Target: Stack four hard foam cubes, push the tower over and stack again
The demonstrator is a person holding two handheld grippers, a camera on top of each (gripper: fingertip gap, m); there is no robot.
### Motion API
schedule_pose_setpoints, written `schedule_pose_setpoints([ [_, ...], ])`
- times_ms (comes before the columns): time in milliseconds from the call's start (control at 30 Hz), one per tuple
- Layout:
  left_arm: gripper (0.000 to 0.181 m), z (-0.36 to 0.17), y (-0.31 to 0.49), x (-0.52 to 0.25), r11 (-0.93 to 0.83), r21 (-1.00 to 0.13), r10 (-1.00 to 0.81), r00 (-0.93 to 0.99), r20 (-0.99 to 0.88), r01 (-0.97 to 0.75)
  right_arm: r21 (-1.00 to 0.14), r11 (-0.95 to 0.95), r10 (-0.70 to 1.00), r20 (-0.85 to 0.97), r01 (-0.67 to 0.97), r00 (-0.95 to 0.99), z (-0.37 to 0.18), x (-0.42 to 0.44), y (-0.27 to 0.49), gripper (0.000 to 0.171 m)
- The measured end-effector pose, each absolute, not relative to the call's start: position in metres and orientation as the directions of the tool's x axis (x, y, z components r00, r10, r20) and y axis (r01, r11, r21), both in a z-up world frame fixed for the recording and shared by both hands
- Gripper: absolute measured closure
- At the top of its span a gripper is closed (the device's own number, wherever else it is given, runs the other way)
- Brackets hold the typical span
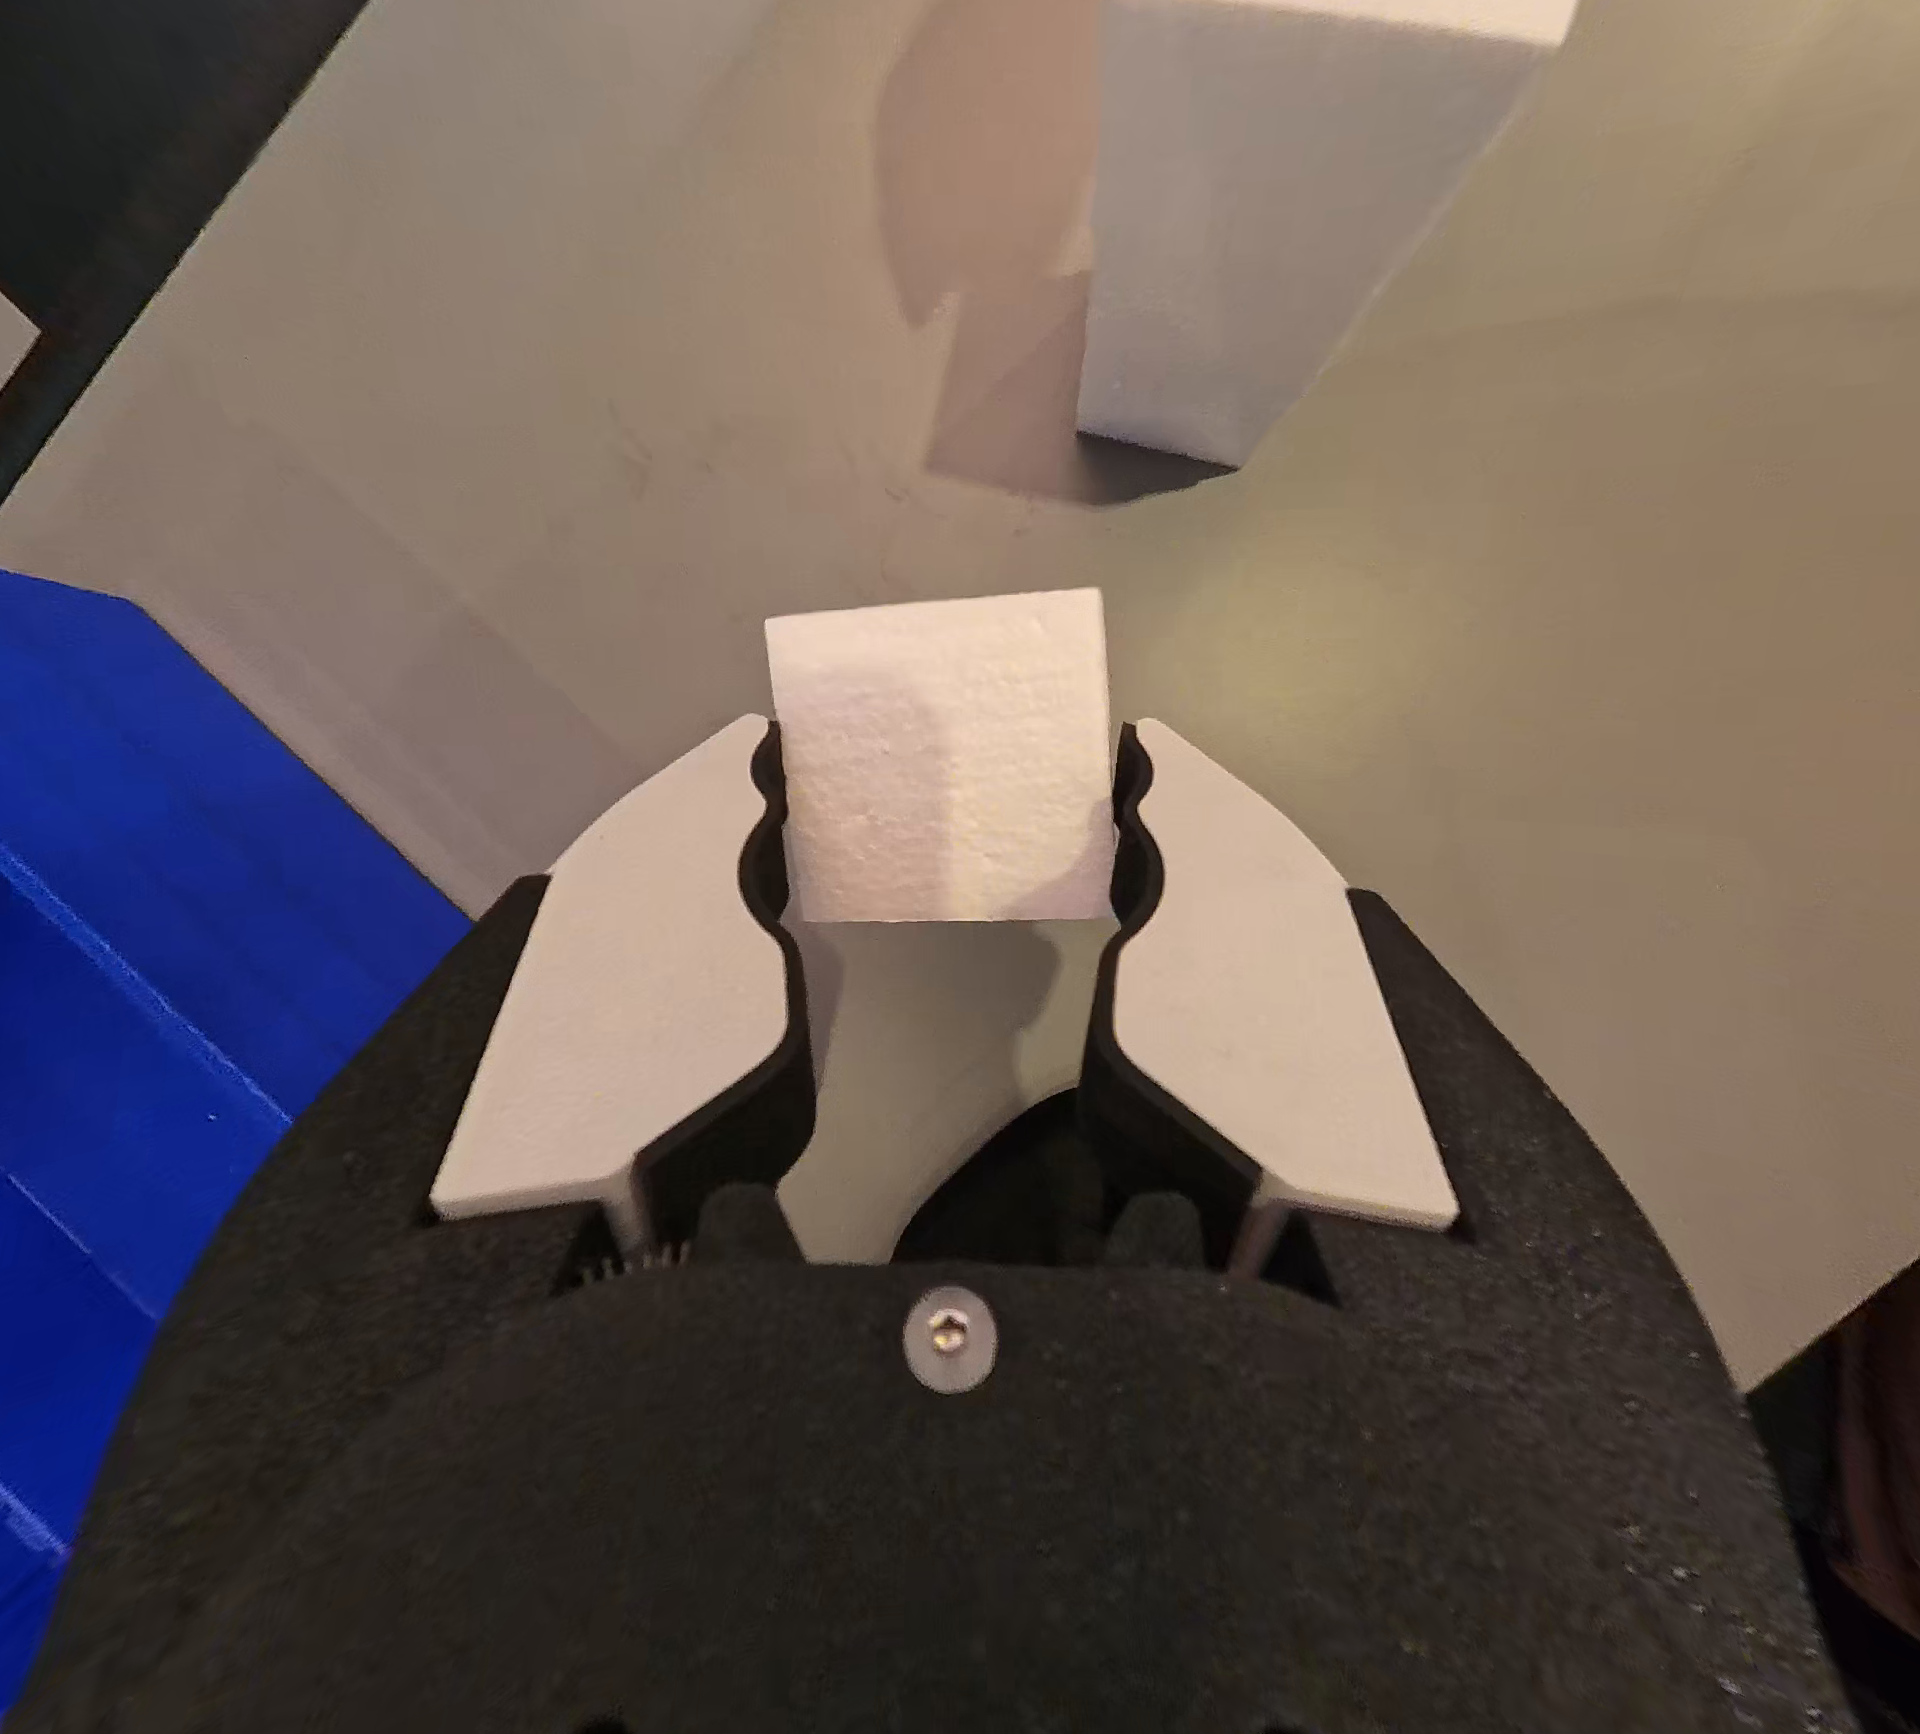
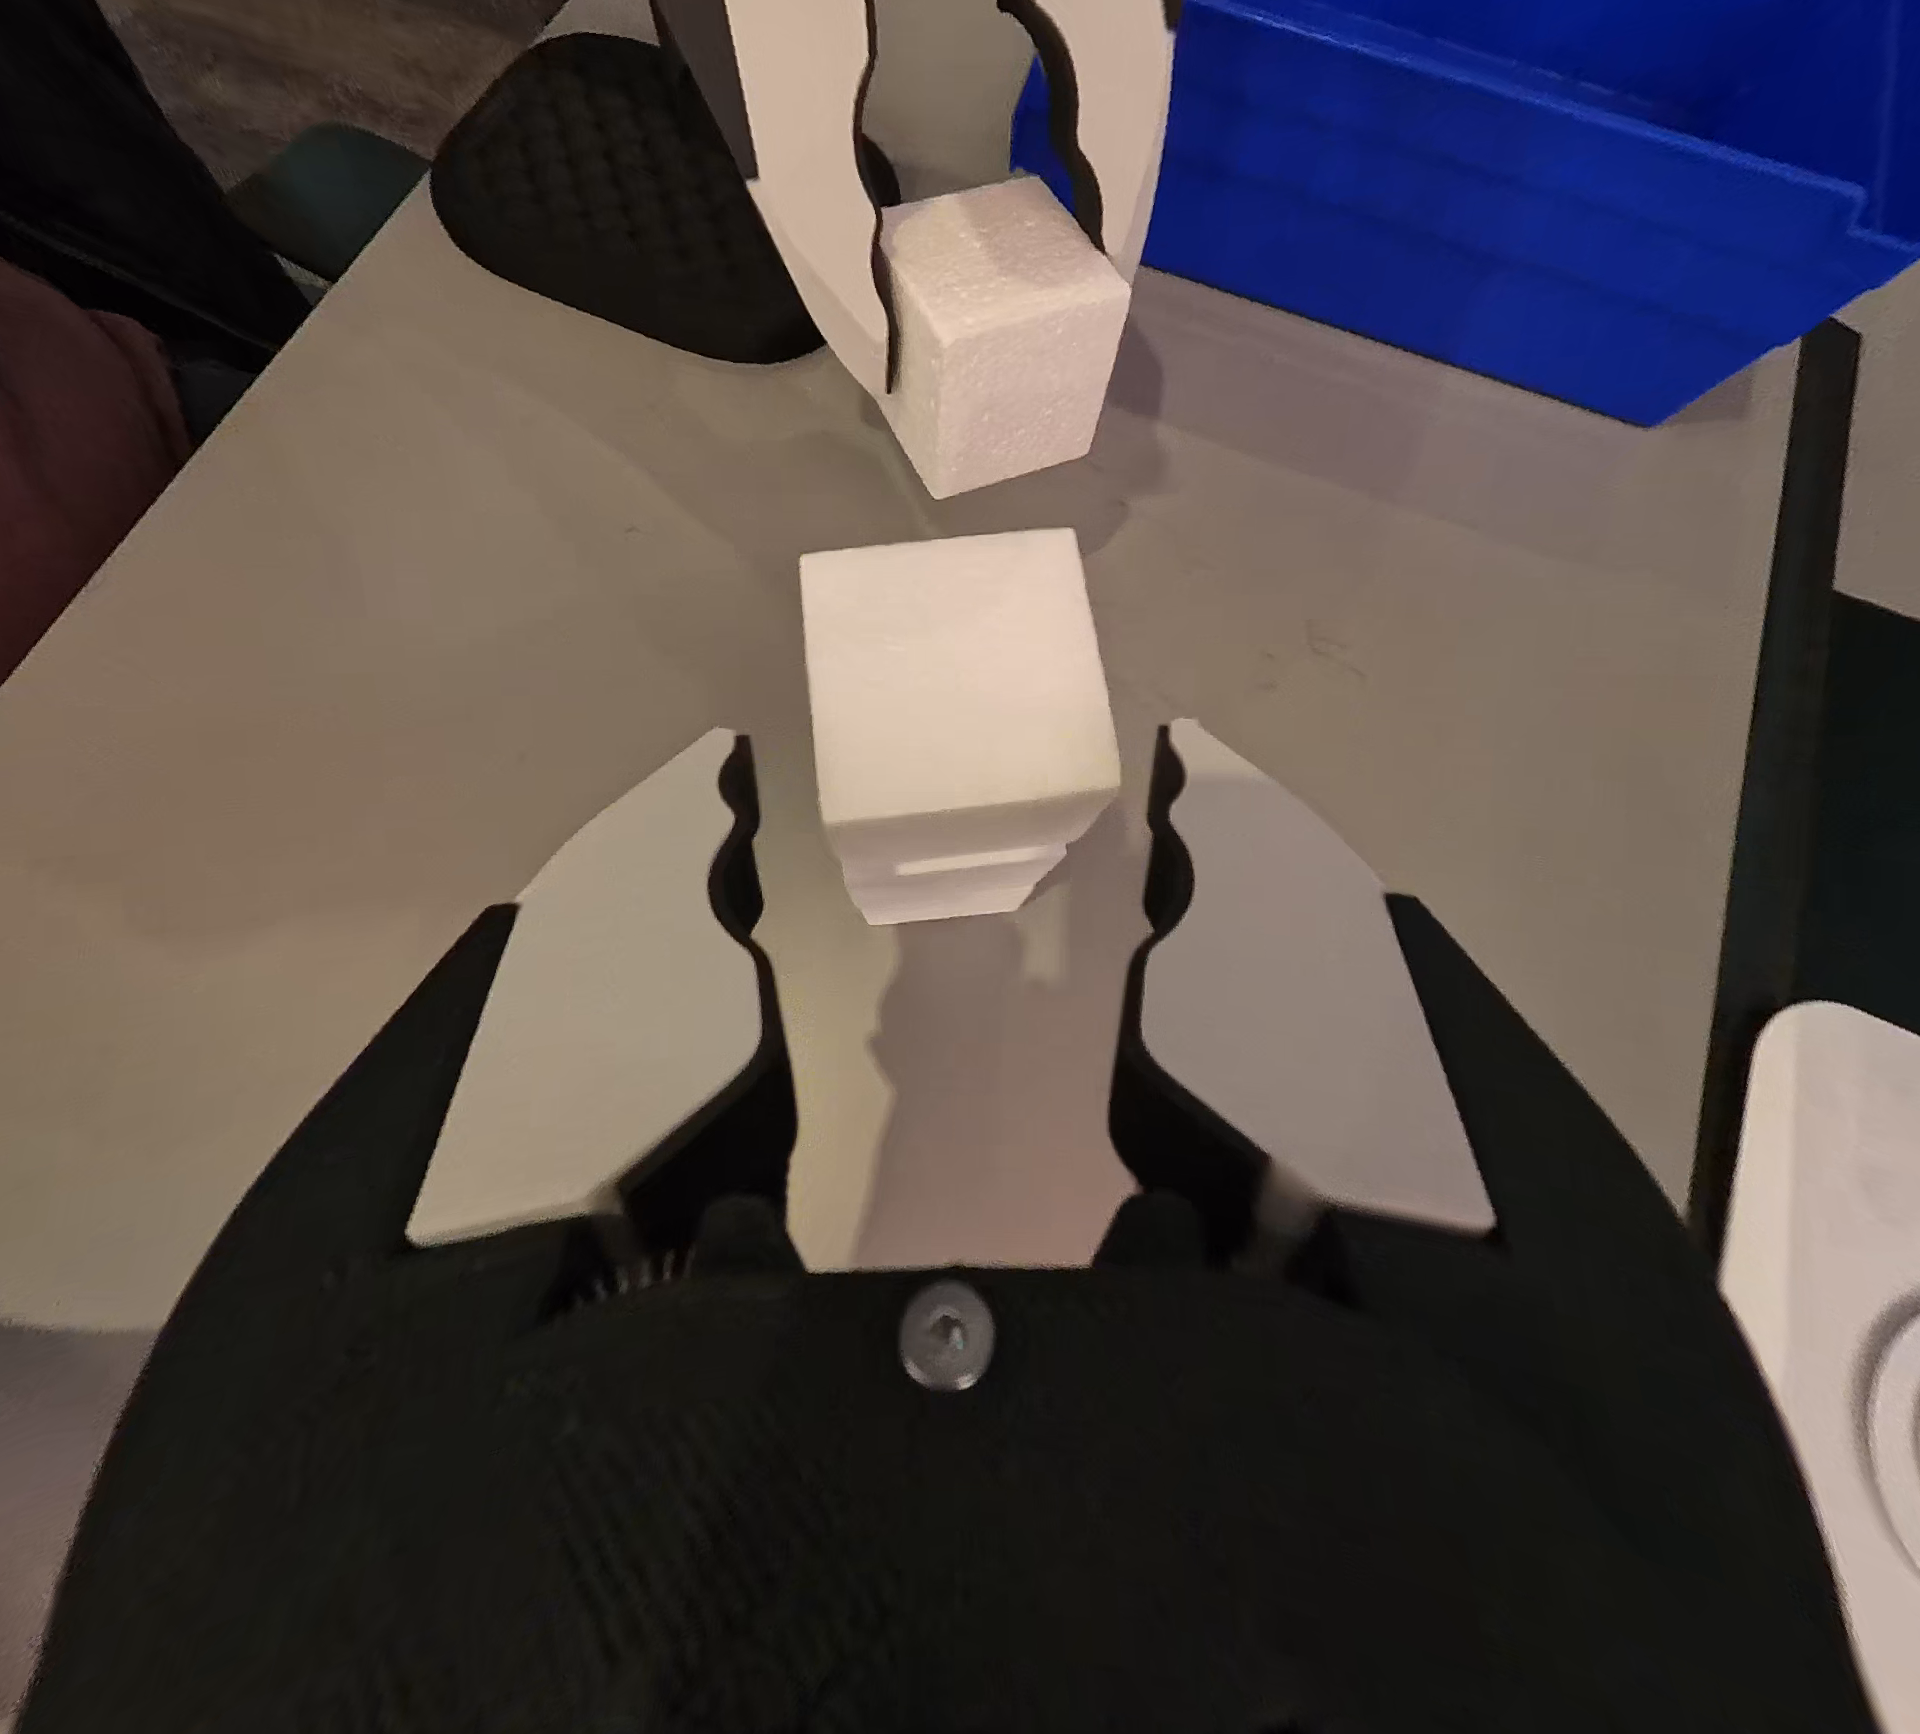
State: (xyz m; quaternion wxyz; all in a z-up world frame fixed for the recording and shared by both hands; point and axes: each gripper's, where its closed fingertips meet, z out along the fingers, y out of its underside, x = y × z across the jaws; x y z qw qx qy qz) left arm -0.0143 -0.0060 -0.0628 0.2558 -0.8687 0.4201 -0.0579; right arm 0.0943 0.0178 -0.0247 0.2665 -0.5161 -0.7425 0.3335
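Gripping 1 grainy white foam cube (image 1: 940, 775), left hand-held gripper (image 1: 943, 817).

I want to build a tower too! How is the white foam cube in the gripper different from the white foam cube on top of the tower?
The held white foam cube is clamped between the left gripper fingers, in the air; the top white foam cube of the tower rests on other cubes, untouched. The held one looks tilted; the top one sits level between the open right gripper fingers. Both are white foam cubes of similar size.

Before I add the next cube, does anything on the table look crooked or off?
Yes. The stack is uneven: its lower layers sit slightly offset from the top cube, with stepped edges on the near face. The held cube looks intact.
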Motion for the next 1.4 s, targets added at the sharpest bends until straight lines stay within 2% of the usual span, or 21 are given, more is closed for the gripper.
schedule_pose_setpoints([
  [133, 0.121, -0.039, -0.006, -0.002, -0.48, -0.535, -0.774, 0.622, -0.115, -0.696, -0.815, 0.239, 0.957, 0.107, 0.527, -0.269, -0.001, 0.118, 0.015, 0.092],
  [267, 0.121, 0.0, -0.003, 0.026, -0.411, -0.545, -0.815, 0.562, -0.138, -0.731, -0.872, 0.21, 0.974, 0.144, 0.443, -0.177, 0.024, 0.164, 0.007, 0.095],
  [400, 0.121, 0.029, 0.011, 0.057, -0.34, -0.498, -0.838, 0.498, -0.225, -0.798, -0.857, 0.178, 0.984, 0.158, 0.484, -0.082, 0.004, 0.219, -0.001, 0.098],
  [467, 0.121, 0.035, 0.012, 0.076, -0.338, -0.48, -0.854, 0.478, -0.205, -0.81, -0.833, 0.195, 0.981, 0.176, 0.518, -0.087, -0.011, 0.24, -0.003, 0.1],
  [533, 0.12, 0.036, 0.015, 0.089, -0.331, -0.45, -0.86, 0.461, -0.218, -0.83, -0.829, 0.115, 0.992, 0.121, 0.547, -0.024, -0.015, 0.255, 0.004, 0.1],
  [600, 0.12, 0.032, 0.018, 0.093, -0.315, -0.403, -0.858, 0.439, -0.265, -0.859, -0.86, 0.077, 0.997, 0.077, 0.505, -0.022, -0.007, 0.257, 0.002, 0.102],
  [667, 0.12, 0.026, 0.016, 0.098, -0.316, -0.379, -0.866, 0.428, -0.259, -0.87, -0.87, 0.094, 0.995, 0.087, 0.484, -0.037, -0.003, 0.255, -0.001, 0.104],
  [867, 0.12, 0.013, 0.02, 0.096, -0.323, -0.32, -0.875, 0.41, -0.257, -0.891, -0.824, 0.125, 0.992, 0.101, 0.553, -0.073, -0.016, 0.251, -0.007, 0.104],
  [1133, 0.12, 0.007, 0.02, 0.093, -0.334, -0.321, -0.883, 0.413, -0.222, -0.886, -0.807, 0.113, 0.993, 0.071, 0.579, -0.095, -0.023, 0.249, -0.012, 0.104],
  [1400, 0.12, 0.012, 0.028, 0.094, -0.311, -0.378, -0.881, 0.413, -0.229, -0.872, -0.809, 0.076, 0.996, 0.034, 0.583, -0.083, -0.03, 0.253, -0.008, 0.104],
])
